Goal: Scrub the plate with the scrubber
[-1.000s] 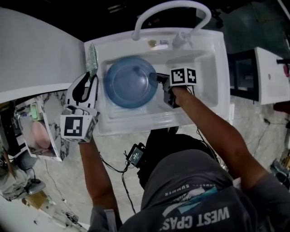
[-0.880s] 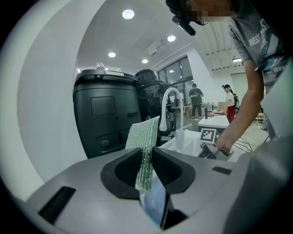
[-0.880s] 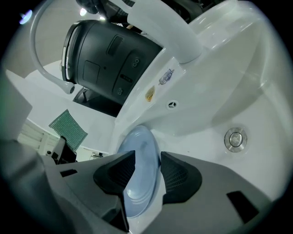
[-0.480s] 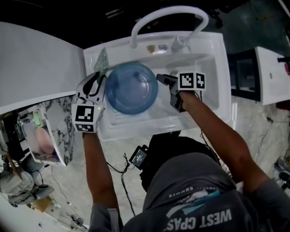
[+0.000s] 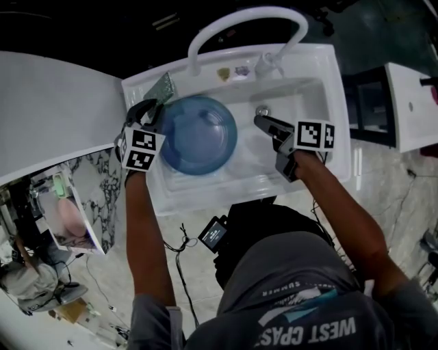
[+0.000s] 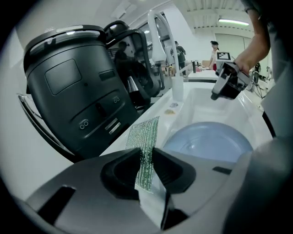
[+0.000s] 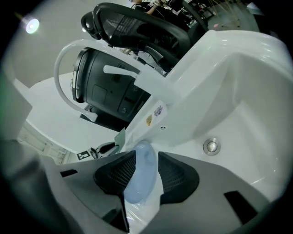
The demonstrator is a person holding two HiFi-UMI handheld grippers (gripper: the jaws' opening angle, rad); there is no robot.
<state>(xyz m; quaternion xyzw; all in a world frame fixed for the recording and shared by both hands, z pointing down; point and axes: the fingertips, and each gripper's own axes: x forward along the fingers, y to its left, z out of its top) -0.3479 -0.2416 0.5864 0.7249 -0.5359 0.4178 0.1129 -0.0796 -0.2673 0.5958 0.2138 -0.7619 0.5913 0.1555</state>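
A round blue plate (image 5: 198, 135) lies in the left half of the white sink (image 5: 321, 82). My left gripper (image 5: 154, 107) is at the plate's upper-left rim, shut on a green mesh scrubber (image 5: 163, 89) that sticks out past the jaws over the sink's corner. In the left gripper view the scrubber (image 6: 144, 137) is pinched between the pads, with the plate (image 6: 208, 141) just beyond. My right gripper (image 5: 262, 122) hangs over the sink to the right of the plate, apart from it, jaws open. Through its gap the plate (image 7: 139, 178) shows edge-on.
A curved white faucet (image 5: 246, 17) arches over the back rim. The drain (image 5: 262, 110) lies in the sink floor by my right gripper. A black appliance (image 6: 78, 91) stands close behind the sink's left corner. A white counter (image 5: 55, 96) runs to the left.
My right gripper has let go of the plate's right rim and drawn away to the right. My left gripper has carried the scrubber from the sink's left edge to the plate's upper-left rim.
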